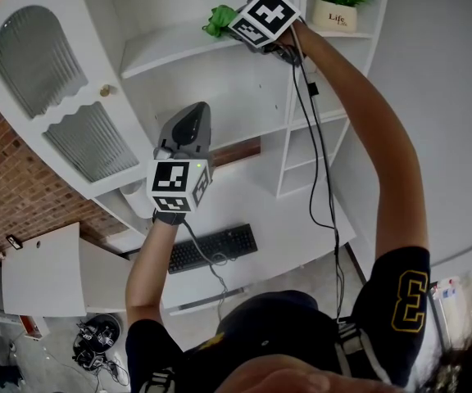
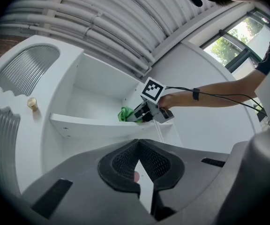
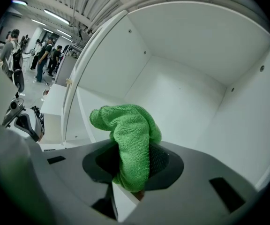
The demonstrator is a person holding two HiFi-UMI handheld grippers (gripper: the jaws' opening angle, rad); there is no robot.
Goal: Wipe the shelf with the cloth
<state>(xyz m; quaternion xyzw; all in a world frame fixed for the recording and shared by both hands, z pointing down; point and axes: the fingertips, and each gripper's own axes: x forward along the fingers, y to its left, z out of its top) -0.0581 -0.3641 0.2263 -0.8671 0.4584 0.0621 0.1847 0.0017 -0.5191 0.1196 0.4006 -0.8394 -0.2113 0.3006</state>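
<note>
While the right gripper [image 1: 234, 29] is squeezed tight on the green cloth [image 3: 128, 139], the cloth sticks out past the jaws in a soft lump, up at the right end of the high shelf [image 1: 170, 51] in the white cupboard. I cannot tell if the cloth is pressing on the board or just above it. To wipe well, I think the gripper should push the lump down so more of it lies flat on the board. Then it should slide slowly from side to side and reach into the back corners, where dust likes to hide. The squeeze should be firm, so the cloth does not slip out. The left gripper [image 1: 193, 119] hangs lower down in front of the cupboard. Its jaws are closed together with nothing in them, and that is a good spot, out of the way. Now I count. I see two grippers and one cloth. One cupboard door [image 1: 56, 97] stands open on the left, with two wavy glass panes and one small round knob [image 1: 105, 90]. One plant pot [image 1: 340, 5] sits on a little shelf to the right. One black keyboard [image 1: 211, 248] lies on the desk [image 1: 289, 219] below.
</note>
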